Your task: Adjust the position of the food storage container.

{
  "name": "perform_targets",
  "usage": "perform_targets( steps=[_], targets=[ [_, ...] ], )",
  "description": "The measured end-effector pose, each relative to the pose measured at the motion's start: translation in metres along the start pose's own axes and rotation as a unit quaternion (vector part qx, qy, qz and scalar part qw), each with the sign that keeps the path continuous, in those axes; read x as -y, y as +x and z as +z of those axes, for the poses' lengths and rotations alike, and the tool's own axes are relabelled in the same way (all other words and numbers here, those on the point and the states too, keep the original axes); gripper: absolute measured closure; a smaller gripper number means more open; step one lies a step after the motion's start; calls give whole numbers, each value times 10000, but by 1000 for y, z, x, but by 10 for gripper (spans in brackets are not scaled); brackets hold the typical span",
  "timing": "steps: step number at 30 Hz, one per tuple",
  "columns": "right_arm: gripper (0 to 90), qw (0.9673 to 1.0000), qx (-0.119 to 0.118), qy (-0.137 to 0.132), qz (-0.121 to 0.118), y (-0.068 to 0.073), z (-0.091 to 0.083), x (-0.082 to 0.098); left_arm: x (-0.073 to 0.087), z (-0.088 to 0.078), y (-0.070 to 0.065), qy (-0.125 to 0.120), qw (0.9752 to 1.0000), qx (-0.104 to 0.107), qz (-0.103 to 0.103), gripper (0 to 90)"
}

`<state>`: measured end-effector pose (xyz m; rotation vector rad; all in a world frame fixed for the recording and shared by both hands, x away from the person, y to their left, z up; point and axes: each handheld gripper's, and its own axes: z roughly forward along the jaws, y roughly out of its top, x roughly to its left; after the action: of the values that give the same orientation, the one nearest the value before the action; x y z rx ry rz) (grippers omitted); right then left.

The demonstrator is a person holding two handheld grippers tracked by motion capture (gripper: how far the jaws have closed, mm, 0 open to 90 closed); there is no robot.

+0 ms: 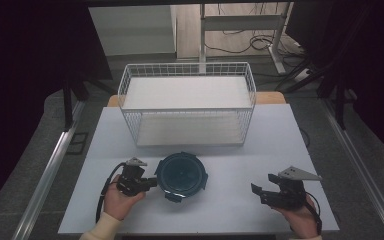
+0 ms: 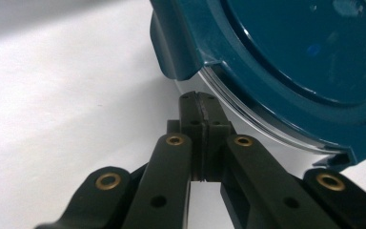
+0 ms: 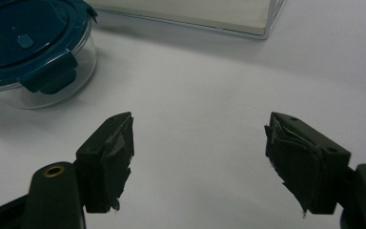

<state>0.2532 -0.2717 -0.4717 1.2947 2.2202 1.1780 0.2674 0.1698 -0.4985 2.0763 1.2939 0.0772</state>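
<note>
A round clear container with a dark teal clip-on lid (image 1: 182, 176) stands on the white table, near the front and left of the middle. My left gripper (image 1: 153, 182) points at its left side, jaws shut with nothing between them. In the left gripper view the closed fingertips (image 2: 198, 101) sit just under the container's rim (image 2: 248, 114), beside a lid clip (image 2: 174, 52); whether they touch the wall I cannot tell. My right gripper (image 1: 261, 188) rests at the front right, open, well apart from the container (image 3: 28, 52). Its pads (image 3: 116, 152) have bare table between them.
A white wire basket (image 1: 187, 102) with a solid white floor stands behind the container at the table's middle back. Its front edge (image 3: 195, 16) runs along the top of the right gripper view. The table's front edge lies just below both hands.
</note>
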Motion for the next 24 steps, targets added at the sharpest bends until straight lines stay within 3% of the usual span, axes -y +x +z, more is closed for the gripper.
perform_targets(
  steps=[11, 24],
  targets=[
    [245, 10000, -19, 11, -15, 0, 1, 0, -6, 19, -20, 180, 9996, 110, 211, 900],
    [245, 10000, -18, 11, -13, 0, 1, 0, -9, 27, -28, 231, 9991, 228, 270, 900]
  ],
)
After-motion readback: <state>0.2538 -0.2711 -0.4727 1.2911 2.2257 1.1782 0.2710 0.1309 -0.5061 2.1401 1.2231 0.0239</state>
